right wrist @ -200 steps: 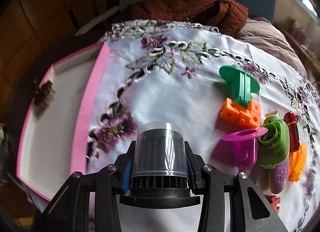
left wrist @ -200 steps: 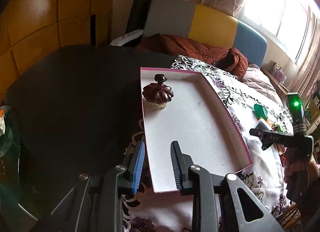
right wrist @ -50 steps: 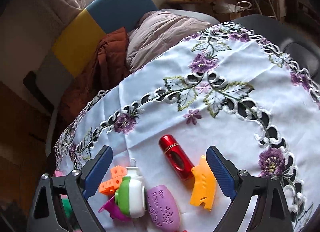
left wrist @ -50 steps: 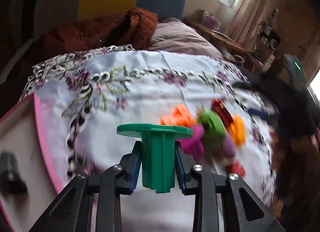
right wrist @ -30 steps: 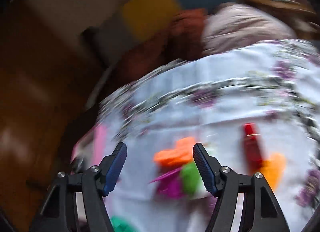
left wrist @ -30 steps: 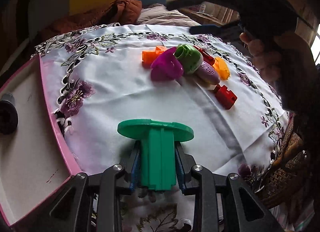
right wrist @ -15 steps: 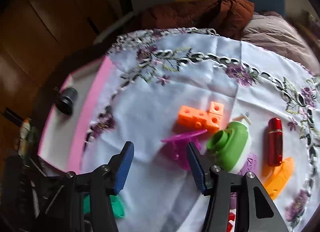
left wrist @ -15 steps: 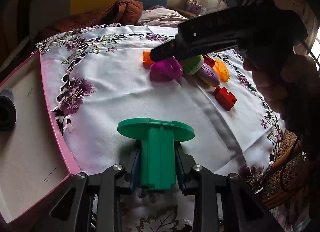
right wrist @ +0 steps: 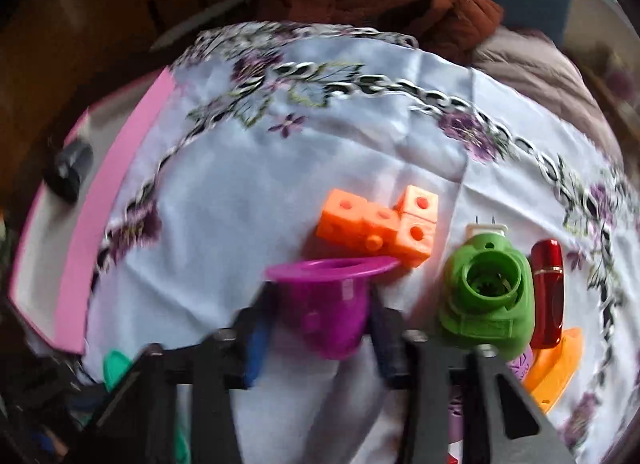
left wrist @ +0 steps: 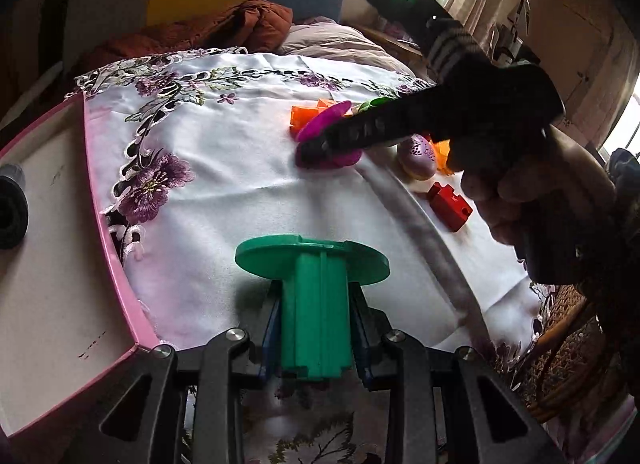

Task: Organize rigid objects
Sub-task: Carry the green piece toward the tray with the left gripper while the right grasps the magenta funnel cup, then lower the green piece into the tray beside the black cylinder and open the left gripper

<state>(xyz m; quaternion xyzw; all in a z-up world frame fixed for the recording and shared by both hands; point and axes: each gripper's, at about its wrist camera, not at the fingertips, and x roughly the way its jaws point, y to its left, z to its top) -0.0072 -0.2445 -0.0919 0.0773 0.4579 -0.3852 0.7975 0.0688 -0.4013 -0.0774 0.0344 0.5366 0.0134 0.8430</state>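
My left claw (left wrist: 316, 328) clamps the green spool (left wrist: 314, 288), low centre frame, beside the pink tray (left wrist: 120, 264). My right claw (right wrist: 320, 336) straddles the magenta cup (right wrist: 332, 304), not visibly closed. One black cylinder (left wrist: 12, 207) is trayed; most toys remain on the cloth (left wrist: 240, 167).

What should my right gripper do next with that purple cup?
Probably squeeze shut. The right gripper has its fingers on either side of the purple cup, with small gaps showing, though the view is blurred. The left gripper already grips the green piece, bound presumably for the pink tray.
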